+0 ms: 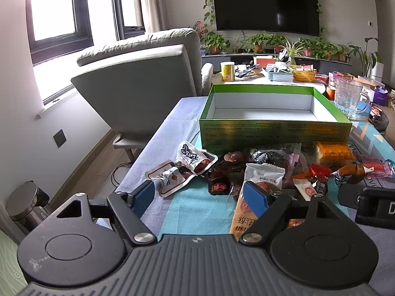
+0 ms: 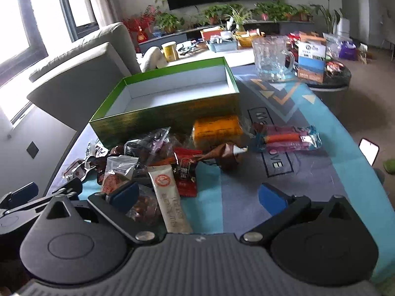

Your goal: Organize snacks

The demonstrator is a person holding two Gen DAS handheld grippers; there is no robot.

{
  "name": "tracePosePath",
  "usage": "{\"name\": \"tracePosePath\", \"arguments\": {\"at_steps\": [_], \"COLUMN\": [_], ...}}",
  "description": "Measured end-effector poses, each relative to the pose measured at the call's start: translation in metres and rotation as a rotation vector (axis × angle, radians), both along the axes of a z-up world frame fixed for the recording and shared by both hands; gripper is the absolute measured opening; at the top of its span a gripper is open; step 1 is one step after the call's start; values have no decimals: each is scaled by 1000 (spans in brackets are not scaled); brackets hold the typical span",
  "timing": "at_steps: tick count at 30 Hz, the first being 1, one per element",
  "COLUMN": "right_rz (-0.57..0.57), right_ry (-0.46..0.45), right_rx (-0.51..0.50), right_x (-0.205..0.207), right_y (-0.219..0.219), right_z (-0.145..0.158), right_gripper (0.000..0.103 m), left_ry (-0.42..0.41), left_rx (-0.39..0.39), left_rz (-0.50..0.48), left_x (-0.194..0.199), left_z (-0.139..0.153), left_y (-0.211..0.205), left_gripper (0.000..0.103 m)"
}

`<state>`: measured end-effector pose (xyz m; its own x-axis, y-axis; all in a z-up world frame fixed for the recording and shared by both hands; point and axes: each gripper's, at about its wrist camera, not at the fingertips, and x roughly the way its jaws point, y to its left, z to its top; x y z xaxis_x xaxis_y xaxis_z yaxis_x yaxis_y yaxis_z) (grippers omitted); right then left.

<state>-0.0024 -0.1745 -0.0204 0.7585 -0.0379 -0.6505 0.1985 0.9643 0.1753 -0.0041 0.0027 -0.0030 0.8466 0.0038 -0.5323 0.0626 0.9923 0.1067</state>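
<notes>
An empty green box point(image 1: 274, 129) with a white inside stands on the table behind a heap of snack packets point(image 1: 246, 167); it also shows in the right wrist view point(image 2: 172, 113). My left gripper point(image 1: 198, 197) is open and empty, low over the near side of the heap. My right gripper point(image 2: 197, 194) is open and empty, with a cream stick packet point(image 2: 170, 197) and a red packet point(image 2: 185, 170) between its fingers' span. An orange packet point(image 2: 217, 128) and a sausage pack point(image 2: 288, 139) lie near the box.
A glass mug point(image 2: 271, 59) stands right of the box. A grey armchair point(image 1: 138, 83) is left of the table. A phone point(image 2: 369, 151) lies at the table's right edge. A second table with a basket point(image 1: 305, 75) and yellow can point(image 1: 227, 71) is behind.
</notes>
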Motion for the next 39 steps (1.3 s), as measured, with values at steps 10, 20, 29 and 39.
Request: {"name": "tracePosePath", "arguments": {"at_steps": [10, 20, 29, 39], "right_rz": [32, 53, 60, 56], "right_ry": [-30, -27, -27, -26], "right_rx": [3, 35, 43, 46], "right_x": [-3, -3, -4, -4], "right_y": [4, 3, 4, 3], "right_z": [1, 0, 0, 0], "right_gripper": [103, 103, 103, 103], "left_ry": [1, 7, 6, 9], "left_rx": [-4, -4, -3, -1], "left_rz": [10, 11, 11, 10], "left_x": [-2, -3, -3, -4], "left_z": [0, -1, -1, -2], "left_y": [2, 3, 4, 5], "left_gripper": [78, 78, 78, 78]}}
